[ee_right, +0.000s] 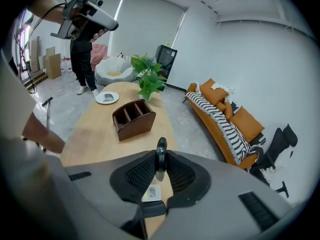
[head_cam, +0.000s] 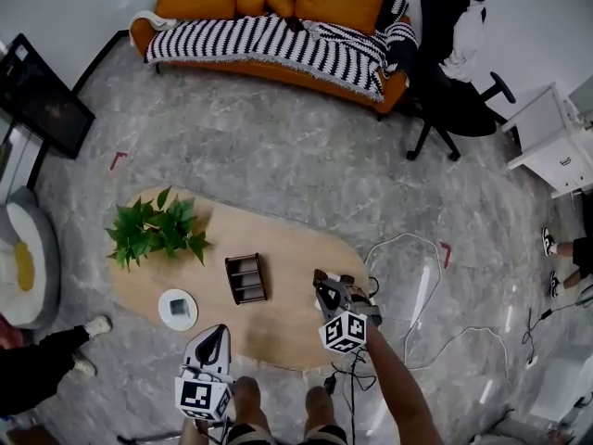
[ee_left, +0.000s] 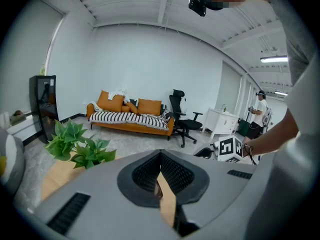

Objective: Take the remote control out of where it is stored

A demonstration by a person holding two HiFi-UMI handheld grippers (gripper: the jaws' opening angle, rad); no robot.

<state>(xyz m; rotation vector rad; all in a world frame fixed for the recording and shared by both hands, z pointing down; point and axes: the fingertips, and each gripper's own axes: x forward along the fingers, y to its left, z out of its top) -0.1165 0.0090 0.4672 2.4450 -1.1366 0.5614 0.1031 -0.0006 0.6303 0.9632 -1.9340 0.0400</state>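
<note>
The remote control (ee_right: 160,154) is out of its storage and between my right fingers. From the right gripper view I see it end-on: a thin black bar standing up between the pads, over the near right part of the table (head_cam: 278,336). My right gripper (head_cam: 324,287) is pinched narrowly on it, with the ribbed pads pressing its two flat faces.

I judge it light and stiff, a hard plastic shell with smooth sides that could slip or swing in the pinch. It seems to be gripped near one end, so the long body may pivot. A hold nearer the middle, across the narrow sides and clear of the buttons, would be steadier. It is not delicate, but a drop onto the wood could knock it.

Left of that gripper and a little farther off stands the brown wooden holder (head_cam: 246,278). As far as I can see, its compartments are empty. My left gripper (head_cam: 216,336) hangs at the near edge, its tips drawn together on nothing. Beyond lie a white dish (head_cam: 177,308) and, at the far left, a green plant (head_cam: 156,230).
</note>
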